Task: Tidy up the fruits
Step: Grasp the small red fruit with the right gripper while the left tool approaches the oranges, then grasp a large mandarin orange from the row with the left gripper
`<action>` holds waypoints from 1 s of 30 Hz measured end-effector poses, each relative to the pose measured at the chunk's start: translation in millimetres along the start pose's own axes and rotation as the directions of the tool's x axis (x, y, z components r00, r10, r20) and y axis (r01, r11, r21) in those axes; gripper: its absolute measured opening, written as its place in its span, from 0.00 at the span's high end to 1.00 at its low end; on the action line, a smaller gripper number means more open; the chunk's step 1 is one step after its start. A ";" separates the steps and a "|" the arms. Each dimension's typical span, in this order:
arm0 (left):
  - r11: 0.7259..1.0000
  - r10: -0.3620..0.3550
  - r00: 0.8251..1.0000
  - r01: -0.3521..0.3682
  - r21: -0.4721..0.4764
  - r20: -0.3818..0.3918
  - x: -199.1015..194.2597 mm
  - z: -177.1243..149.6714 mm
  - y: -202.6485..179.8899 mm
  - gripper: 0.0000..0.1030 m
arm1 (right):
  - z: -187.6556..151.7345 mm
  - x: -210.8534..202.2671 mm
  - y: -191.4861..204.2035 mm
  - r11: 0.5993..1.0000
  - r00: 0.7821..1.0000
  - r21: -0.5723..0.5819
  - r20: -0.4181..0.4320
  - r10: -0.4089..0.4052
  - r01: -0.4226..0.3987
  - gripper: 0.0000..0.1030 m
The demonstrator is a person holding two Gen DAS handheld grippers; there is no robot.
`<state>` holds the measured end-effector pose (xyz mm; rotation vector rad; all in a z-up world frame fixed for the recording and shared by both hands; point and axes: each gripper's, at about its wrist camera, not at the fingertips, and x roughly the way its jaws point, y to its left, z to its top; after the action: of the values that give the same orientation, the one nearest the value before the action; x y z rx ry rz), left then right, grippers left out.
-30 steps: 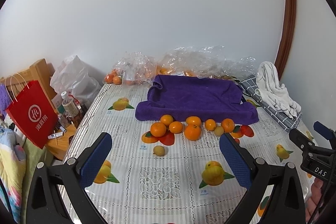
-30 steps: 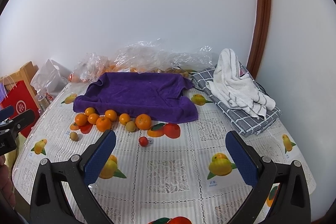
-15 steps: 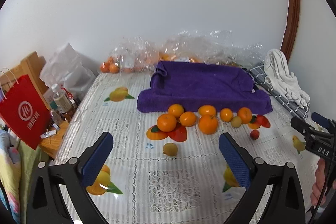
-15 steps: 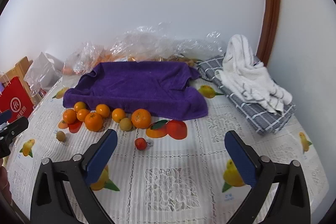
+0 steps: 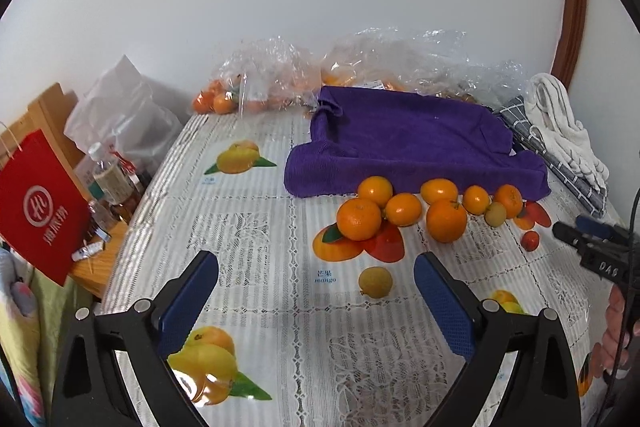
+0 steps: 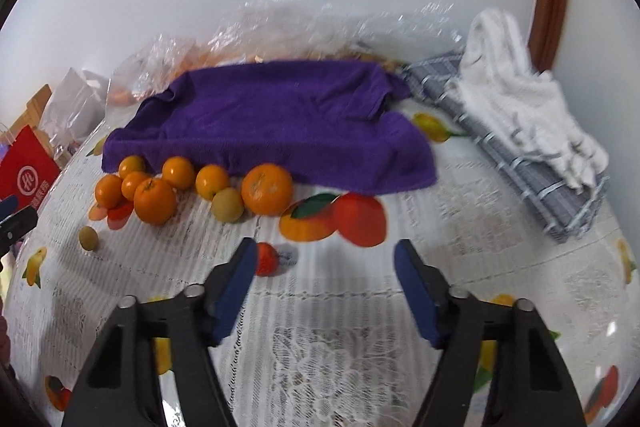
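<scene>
Several oranges (image 5: 359,219) lie in a row along the front edge of a purple towel (image 5: 408,139) on a fruit-print tablecloth. A yellow-green fruit (image 5: 375,281) lies alone in front of them, between my left gripper's (image 5: 316,281) open jaws and just beyond the tips. A second yellow-green fruit (image 6: 227,205) sits among the oranges (image 6: 266,189). A small red fruit (image 6: 267,259) lies beside the left fingertip of my open, empty right gripper (image 6: 325,259). The right gripper also shows in the left wrist view (image 5: 588,239).
Clear plastic bags (image 5: 264,75) with more oranges lie behind the towel by the wall. A white towel (image 6: 516,99) on a grey checked cloth (image 6: 532,183) lies at the right. A red paper bag (image 5: 34,203) and bottles (image 5: 108,179) stand off the table's left edge.
Both grippers have moved forward and lower toward the fruit. The lone yellow-green fruit now sits between the left jaws; the red fruit is now at the right gripper's left fingertip.
</scene>
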<state>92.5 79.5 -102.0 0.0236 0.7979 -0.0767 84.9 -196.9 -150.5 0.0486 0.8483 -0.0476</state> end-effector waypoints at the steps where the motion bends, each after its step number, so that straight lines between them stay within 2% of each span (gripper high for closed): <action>1: 1.000 0.001 1.000 -0.001 -0.009 -0.001 2.8 -0.6 0.5 0.04 | -0.6 3.7 1.6 1.000 1.000 -0.002 -0.007 0.015 -0.015 0.39; 6: 0.999 -0.024 0.999 0.022 -0.039 -0.042 15.0 -0.3 4.6 0.07 | -2.3 20.3 11.5 0.997 0.997 -0.026 -0.036 0.066 -0.067 0.42; 8: 0.999 -0.029 0.998 0.026 -0.045 -0.056 19.0 -0.2 6.2 0.10 | -2.9 27.3 15.9 0.996 0.995 -0.040 -0.056 0.077 -0.079 0.47; 10: 0.999 -0.026 0.998 0.023 -0.045 -0.062 21.3 -0.5 6.2 0.12 | -4.1 32.7 19.0 0.996 0.995 -0.050 -0.064 0.073 -0.076 0.57; 11: 0.999 -0.030 0.997 0.027 -0.044 -0.069 23.3 -0.6 6.0 0.16 | -5.0 35.6 20.2 0.995 0.995 -0.055 -0.072 0.073 -0.077 0.60; 14: 0.997 -0.068 0.993 0.063 -0.050 -0.092 28.7 -2.5 3.3 0.20 | -5.1 37.2 23.4 0.994 0.995 -0.079 -0.073 0.064 -0.070 0.74; 15: 0.996 -0.084 0.991 0.079 -0.050 -0.101 32.8 -2.6 0.9 0.22 | -5.4 37.4 24.8 0.992 0.994 -0.089 -0.078 0.078 -0.085 0.76; 19: 0.996 -0.084 0.989 0.081 -0.028 -0.119 43.7 2.0 -11.7 0.23 | -5.1 35.2 21.6 0.991 0.994 -0.094 -0.065 0.084 -0.090 0.76; 23: 0.997 -0.077 0.987 0.073 -0.034 -0.142 59.0 11.2 -18.9 0.24 | -4.2 26.9 9.8 0.995 0.998 -0.090 -0.025 0.049 -0.051 0.76; 28: 0.998 -0.059 0.986 0.055 -0.031 -0.155 79.3 17.3 -26.1 0.29 | -4.9 19.0 -4.8 0.996 0.999 -0.083 -0.015 0.038 -0.039 0.76; 30: 0.999 -0.046 0.985 0.043 -0.024 -0.164 86.3 16.5 -27.8 0.34 | -5.6 17.7 -8.4 0.996 0.999 -0.081 -0.017 0.043 -0.044 0.76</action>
<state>162.2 45.7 -152.0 -0.0073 0.9644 -0.1103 92.0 -205.4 -167.8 -0.0088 0.8638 0.0282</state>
